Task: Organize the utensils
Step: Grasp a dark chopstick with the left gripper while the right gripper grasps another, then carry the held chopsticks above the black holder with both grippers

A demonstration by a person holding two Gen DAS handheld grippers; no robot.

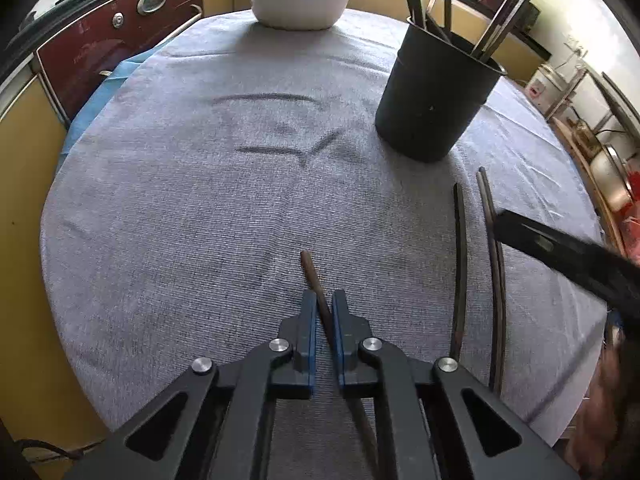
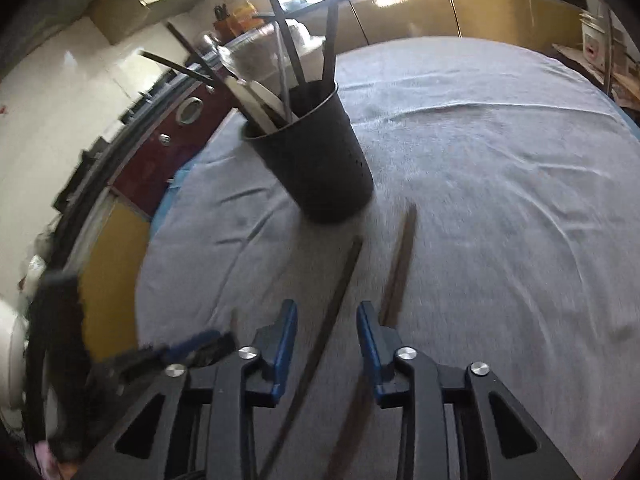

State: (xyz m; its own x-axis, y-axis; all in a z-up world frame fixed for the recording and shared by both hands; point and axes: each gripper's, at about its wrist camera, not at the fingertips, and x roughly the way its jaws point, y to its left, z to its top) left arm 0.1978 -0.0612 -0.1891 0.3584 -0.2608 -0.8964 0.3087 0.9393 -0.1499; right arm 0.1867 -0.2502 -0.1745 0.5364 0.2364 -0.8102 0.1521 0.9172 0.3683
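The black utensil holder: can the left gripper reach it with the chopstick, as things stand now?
Probably yes. The left gripper is shut on the brown chopstick, and only bare grey cloth lies between it and the black utensil holder. The holder's mouth is crowded with utensils, so the drop may need care.

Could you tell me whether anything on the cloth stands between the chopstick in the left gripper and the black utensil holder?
Nothing visible does. The left gripper is shut on the brown chopstick, and only bare grey cloth lies between it and the black holder. Two loose chopsticks lie off to the right.
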